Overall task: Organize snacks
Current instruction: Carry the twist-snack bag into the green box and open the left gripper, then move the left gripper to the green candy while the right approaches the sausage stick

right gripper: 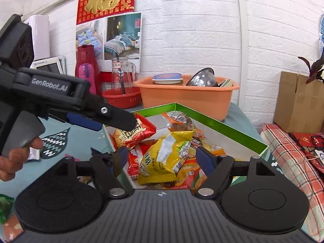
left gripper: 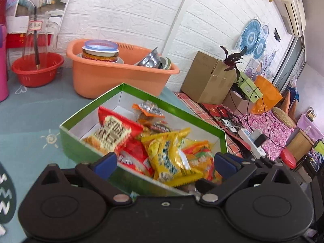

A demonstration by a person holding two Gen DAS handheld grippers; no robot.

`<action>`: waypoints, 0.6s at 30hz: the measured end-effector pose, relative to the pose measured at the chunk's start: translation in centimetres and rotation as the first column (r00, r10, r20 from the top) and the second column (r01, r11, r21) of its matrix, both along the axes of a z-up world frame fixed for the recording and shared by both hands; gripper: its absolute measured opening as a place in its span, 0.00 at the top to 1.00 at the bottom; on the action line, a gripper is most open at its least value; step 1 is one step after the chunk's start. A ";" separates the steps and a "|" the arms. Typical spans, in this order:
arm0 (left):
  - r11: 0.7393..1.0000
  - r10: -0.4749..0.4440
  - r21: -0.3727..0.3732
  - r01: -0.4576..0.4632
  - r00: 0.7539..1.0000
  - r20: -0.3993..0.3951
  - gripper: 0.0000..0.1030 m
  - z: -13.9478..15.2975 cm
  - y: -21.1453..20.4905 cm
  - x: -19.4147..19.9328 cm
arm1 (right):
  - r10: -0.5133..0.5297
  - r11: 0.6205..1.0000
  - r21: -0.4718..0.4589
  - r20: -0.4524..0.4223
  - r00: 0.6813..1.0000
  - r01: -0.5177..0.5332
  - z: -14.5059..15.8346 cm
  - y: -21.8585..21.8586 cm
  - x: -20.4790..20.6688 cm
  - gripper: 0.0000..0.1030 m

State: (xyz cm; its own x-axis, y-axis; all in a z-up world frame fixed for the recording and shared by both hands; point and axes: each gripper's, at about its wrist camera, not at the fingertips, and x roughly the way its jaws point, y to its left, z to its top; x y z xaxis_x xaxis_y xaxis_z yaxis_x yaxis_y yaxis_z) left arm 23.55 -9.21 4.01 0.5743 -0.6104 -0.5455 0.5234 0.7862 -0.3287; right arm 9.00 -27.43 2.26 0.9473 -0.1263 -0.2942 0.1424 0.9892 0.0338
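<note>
A green box (left gripper: 69, 141) with white inner walls stands on the teal tablecloth and holds several snack packets. A yellow packet (left gripper: 170, 158) lies on top of the pile, beside a red packet (left gripper: 113, 131) and a clear orange-wrapped snack (left gripper: 149, 109). My left gripper (left gripper: 166, 162) is open over the box's near edge, nothing pressed between its blue pads. In the right wrist view my right gripper (right gripper: 163, 156) is open too. The yellow packet (right gripper: 164, 154) rests on the pile between its pads, free of them. The left gripper (right gripper: 121, 119), held by a hand (right gripper: 12, 158), reaches over the red packet (right gripper: 137, 131).
An orange basin (left gripper: 121, 81) with bowls stands behind the box (right gripper: 222, 125). A red basket (left gripper: 36, 70) holds a glass pitcher. A pink flask (right gripper: 87, 77) stands left, a cardboard carton (left gripper: 208, 77) right. Loose packets (right gripper: 12, 226) lie at the table's near left.
</note>
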 end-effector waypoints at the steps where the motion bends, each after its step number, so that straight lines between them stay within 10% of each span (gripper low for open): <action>1: 1.000 -0.001 0.004 0.001 1.000 0.001 0.00 0.1 0.4 -0.7 | 0.003 1.000 -0.004 -0.006 1.000 -0.003 0.1 0.3 -0.6 0.00; 18: 0.979 0.119 0.164 -0.117 0.993 -0.002 0.00 -2.5 11.5 -15.1 | 0.079 0.994 0.095 -0.204 0.976 -0.060 -4.6 4.8 -8.9 0.00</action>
